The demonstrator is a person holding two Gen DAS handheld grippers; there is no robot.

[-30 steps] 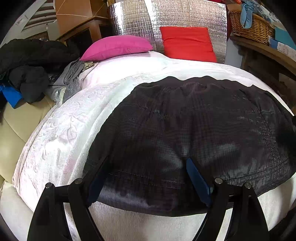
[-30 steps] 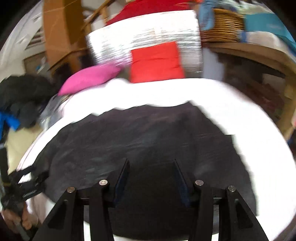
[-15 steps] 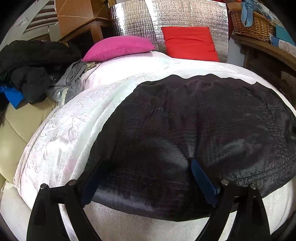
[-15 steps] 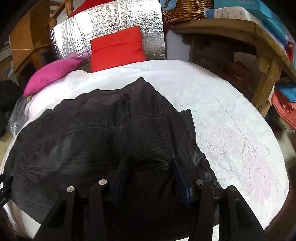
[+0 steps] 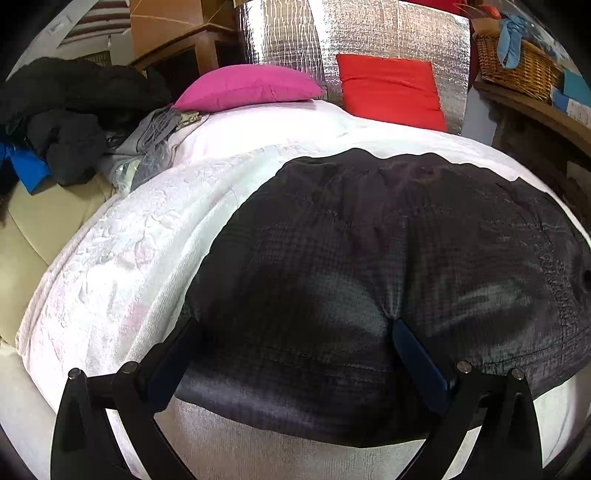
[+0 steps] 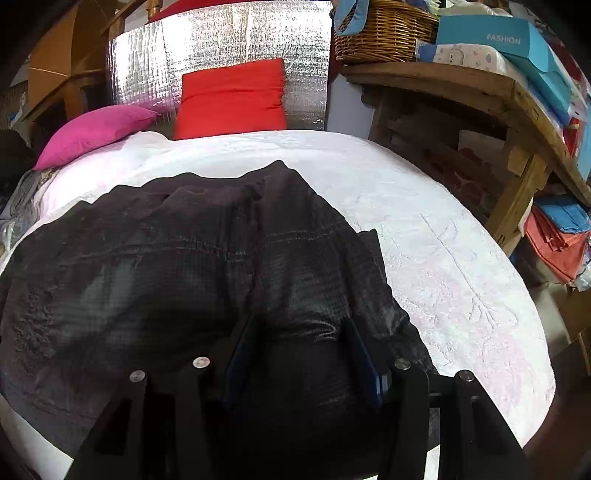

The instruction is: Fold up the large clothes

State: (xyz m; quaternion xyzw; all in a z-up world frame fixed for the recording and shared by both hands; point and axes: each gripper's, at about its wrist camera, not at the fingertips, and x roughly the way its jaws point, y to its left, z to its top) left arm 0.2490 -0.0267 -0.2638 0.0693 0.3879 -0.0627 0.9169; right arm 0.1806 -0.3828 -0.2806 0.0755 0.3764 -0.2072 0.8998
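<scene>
Spreading across the white bedspread [image 5: 122, 258], the dark garment [image 5: 388, 258] lies from about 12 o'clock down to 6 o'clock in the left wrist view, its near hem draped over the bed edge. Over the last second this camera has crept closer and lower, so the cloth now fills more of the frame, while the left gripper [image 5: 291, 332] has stayed spread wide, its fingers [image 5: 417, 350] pressed on the fabric at 5 and 7 o'clock with nothing pinched between them. Off at 10 o'clock sits a heap of dark clothes [image 5: 74, 122], with a pink pillow [image 5: 247, 86] at 11 o'clock and a red cushion [image 5: 391, 90] at 1 o'clock.

In the right wrist view the change is larger: a second ago the picture was blurred by a fast swing, and now it is sharp and steady. The right gripper [image 6: 299, 339] has settled over the garment's right portion, where the cloth [image 6: 166, 277] is bunched into a ridge running toward 12 o'clock. Its fingers [image 6: 364, 354] stand apart with fabric mounded between them, not yet clamped. A wooden table [image 6: 461, 81] carrying a wicker basket [image 6: 384, 33] stands at 1 to 2 o'clock.

I judge both tools are placed for a grasp on the near edge; the fold itself has not begun, and closing on the hem looks like the next need
</scene>
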